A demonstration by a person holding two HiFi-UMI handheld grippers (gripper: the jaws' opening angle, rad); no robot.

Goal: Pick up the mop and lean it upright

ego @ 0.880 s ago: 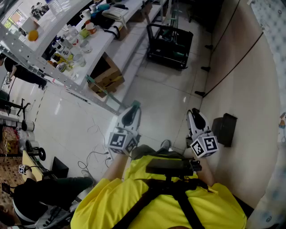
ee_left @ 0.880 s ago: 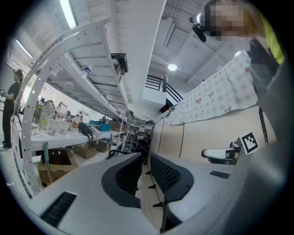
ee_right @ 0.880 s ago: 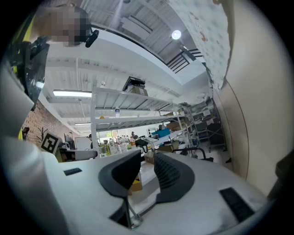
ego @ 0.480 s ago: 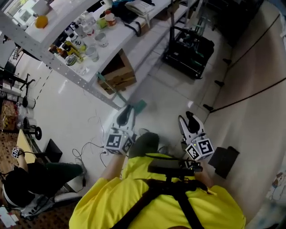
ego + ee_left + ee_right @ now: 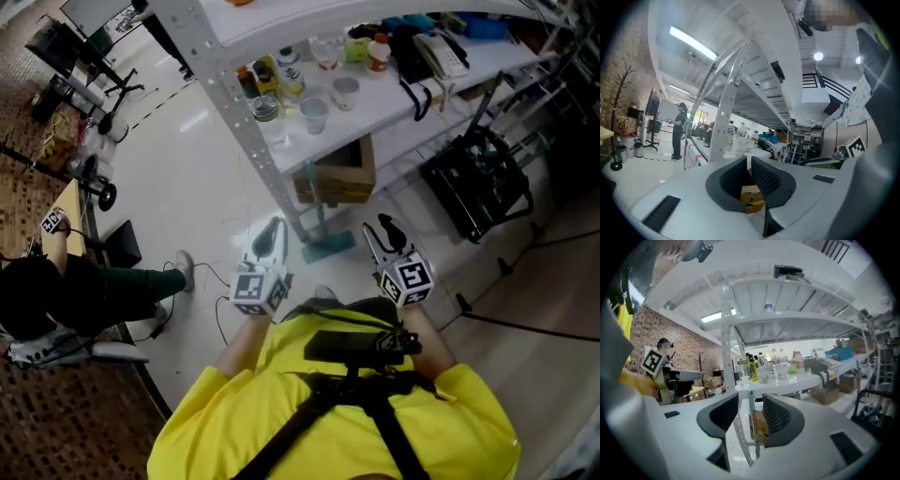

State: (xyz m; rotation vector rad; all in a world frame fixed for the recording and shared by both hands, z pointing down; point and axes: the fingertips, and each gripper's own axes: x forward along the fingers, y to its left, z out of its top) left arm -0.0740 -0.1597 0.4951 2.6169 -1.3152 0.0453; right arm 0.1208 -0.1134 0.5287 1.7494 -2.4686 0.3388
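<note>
The mop stands on the white floor with its teal head (image 5: 329, 248) down and its thin teal handle (image 5: 315, 216) rising against the metal shelf post (image 5: 267, 141). Both grippers hover side by side short of it. My left gripper (image 5: 272, 228) sits left of the mop head, its jaws a narrow gap apart with nothing between them (image 5: 749, 161). My right gripper (image 5: 382, 228) is just right of the head, open and empty. In the right gripper view the mop handle (image 5: 751, 420) shows through the gap of the right gripper (image 5: 751, 404), farther off and untouched.
A white shelf rack (image 5: 412, 84) carries bottles, cups and a telephone. A cardboard box (image 5: 337, 173) sits under it behind the mop. A black cart (image 5: 478, 183) stands at right. A seated person (image 5: 66, 295) and floor cables (image 5: 220, 295) are at left.
The head view has swung from the wall side toward the shelf rack. Both grippers have come closer together and now point at the mop head.
</note>
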